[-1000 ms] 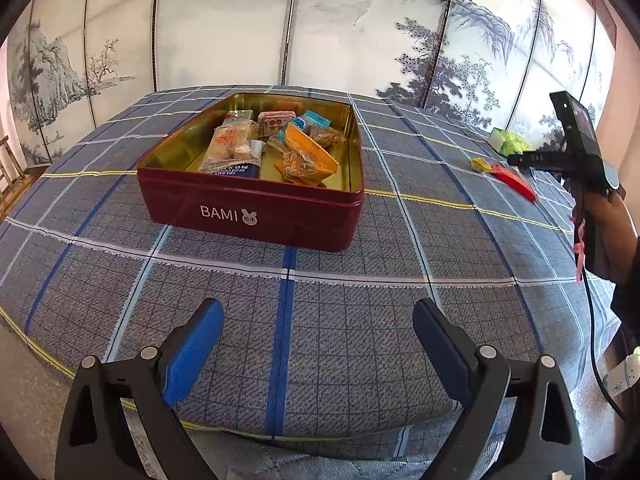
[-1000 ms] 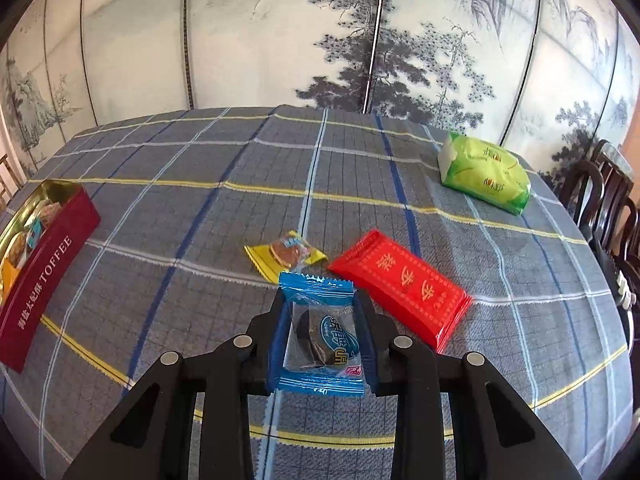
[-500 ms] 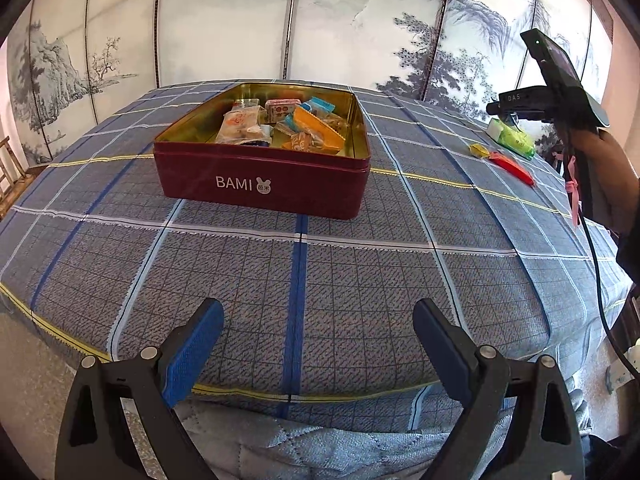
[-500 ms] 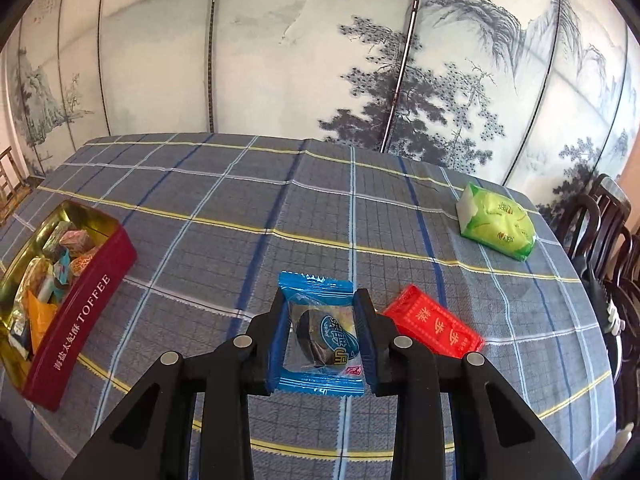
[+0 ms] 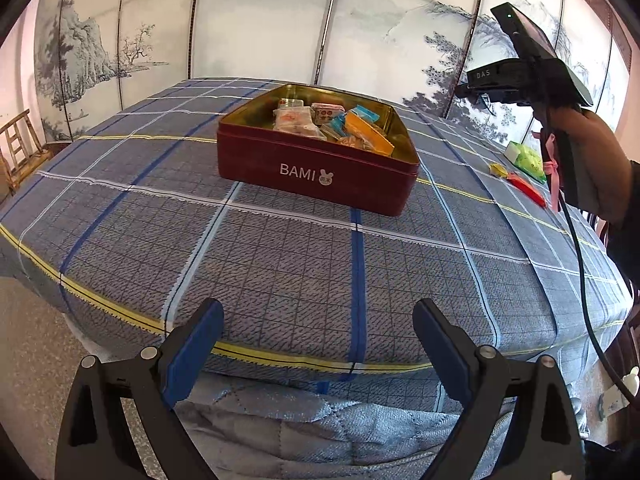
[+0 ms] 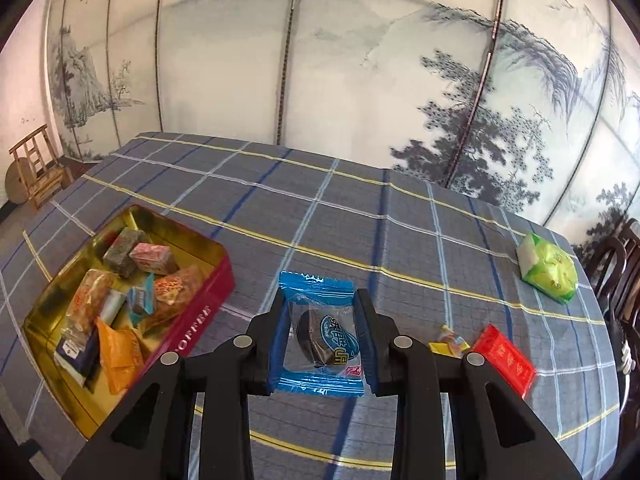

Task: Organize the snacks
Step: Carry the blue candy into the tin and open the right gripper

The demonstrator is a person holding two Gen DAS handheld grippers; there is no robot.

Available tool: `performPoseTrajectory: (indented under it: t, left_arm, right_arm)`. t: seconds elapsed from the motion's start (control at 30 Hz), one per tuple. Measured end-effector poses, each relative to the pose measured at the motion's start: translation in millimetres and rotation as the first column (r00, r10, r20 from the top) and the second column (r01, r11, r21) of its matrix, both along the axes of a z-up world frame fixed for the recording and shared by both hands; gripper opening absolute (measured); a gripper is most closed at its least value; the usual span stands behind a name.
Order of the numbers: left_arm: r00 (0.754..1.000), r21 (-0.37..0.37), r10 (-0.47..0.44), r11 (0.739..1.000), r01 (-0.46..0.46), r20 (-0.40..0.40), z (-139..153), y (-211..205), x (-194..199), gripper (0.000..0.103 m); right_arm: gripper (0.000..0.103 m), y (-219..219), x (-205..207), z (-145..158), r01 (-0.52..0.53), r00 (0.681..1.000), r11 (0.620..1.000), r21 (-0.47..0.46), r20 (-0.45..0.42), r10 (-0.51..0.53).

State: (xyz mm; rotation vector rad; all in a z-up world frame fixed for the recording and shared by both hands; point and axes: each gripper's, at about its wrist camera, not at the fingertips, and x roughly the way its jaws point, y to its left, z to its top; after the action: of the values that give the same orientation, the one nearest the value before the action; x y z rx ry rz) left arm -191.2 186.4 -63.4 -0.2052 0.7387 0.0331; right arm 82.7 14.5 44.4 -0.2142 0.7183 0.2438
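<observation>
Left wrist view: left gripper spread wide and empty at the near table edge; dark red rectangular tin with gold lining, lettered "BAMI" beside a rabbit mark, already part-filled with snacks. Right wrist view: right gripper pinching blue plastic-wrapped dark round candy, label unreadable, held above the cloth just right of the tin marked "TOFFEE". Carrying step, apparently; next, leftward over the rim, then release.

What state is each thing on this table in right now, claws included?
Red tin: lid off, holding snacks.
Blue packet: sealed, off the table, pinched in right claw.
Left claw: open, empty.
Green packet: sealed, lying on tablecloth.
Red packet: lying flat.
Yellow candy: wrapped, beside red packet.
</observation>
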Motion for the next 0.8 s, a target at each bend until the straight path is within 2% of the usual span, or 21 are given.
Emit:
performPoseTrajectory:
  t: [0.33,0.5,0.8]
  left_arm:
    - [0.999,-0.015,0.053,0.998,-0.053,0.003,-1,21,-15,0.094]
    - [0.996,-0.003,0.086,0.996,-0.086,0.001,-6,30,-27,0.094]
    - [0.993,0.012,0.107,0.994,-0.106,-0.048,-26,40,-44,0.094]
  right_arm:
    - [0.033,92,-12,-6,-0.136,0.990,0.991,0.021,-0.025,0.136]
    - [0.033,115,-10,-19,-0.167,0.983,0.985,0.051,-0.071,0.170]
    - [0.033,149,-15,-39,-0.216,0.970,0.975,0.050,-0.107,0.220]
